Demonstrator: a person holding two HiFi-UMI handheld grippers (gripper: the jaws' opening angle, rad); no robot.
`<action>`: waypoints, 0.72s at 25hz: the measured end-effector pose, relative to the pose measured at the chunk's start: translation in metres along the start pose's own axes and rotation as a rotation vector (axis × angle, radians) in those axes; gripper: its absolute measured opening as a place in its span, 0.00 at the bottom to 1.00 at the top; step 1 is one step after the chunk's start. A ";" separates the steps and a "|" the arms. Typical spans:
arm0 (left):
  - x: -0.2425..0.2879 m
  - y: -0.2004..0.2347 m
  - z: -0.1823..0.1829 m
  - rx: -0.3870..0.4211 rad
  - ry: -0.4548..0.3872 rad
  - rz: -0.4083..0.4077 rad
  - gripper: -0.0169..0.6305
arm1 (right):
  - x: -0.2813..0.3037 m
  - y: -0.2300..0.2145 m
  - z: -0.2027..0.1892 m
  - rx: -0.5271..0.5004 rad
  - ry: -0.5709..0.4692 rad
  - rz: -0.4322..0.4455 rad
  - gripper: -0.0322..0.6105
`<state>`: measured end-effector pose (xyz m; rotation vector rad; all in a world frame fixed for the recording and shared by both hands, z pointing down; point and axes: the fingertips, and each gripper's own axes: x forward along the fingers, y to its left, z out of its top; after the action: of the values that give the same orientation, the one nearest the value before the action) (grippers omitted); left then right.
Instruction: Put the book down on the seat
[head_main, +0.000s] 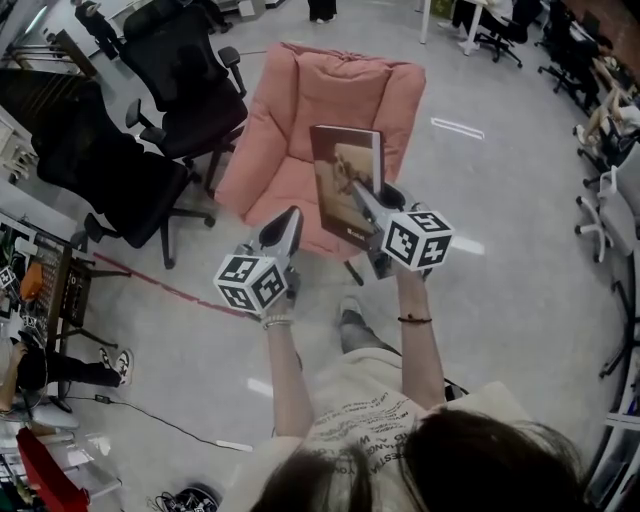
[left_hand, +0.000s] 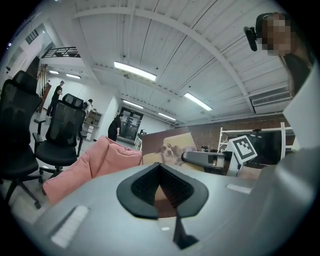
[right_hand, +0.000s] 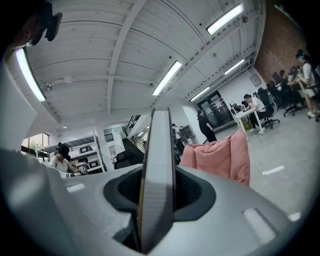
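the right gripper is clamped on the lower edge of the book, held in the air with its long axis upright. the pink armchair's seat lies just ahead of it and below. the left gripper, jaws together and empty, hangs beside it, near the seat's front edge.

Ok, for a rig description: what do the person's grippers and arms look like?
The left gripper and right gripper are grey tapered shells with black pads, each carrying a black-and-white marker cube. Cream printed T-shirt; pale bracelet left, dark band right.
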<state>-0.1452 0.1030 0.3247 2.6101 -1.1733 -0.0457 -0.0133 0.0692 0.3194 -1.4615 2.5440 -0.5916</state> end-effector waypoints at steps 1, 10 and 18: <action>0.003 0.004 -0.001 0.000 0.003 -0.002 0.01 | 0.005 -0.002 -0.001 0.003 -0.002 -0.002 0.28; 0.041 0.047 0.000 -0.016 0.026 -0.005 0.01 | 0.060 -0.024 -0.002 0.059 0.010 0.010 0.28; 0.086 0.087 0.003 -0.035 0.053 -0.008 0.01 | 0.116 -0.050 0.005 0.088 0.026 0.020 0.28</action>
<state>-0.1517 -0.0159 0.3519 2.5695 -1.1344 0.0022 -0.0317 -0.0533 0.3432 -1.4068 2.5145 -0.7143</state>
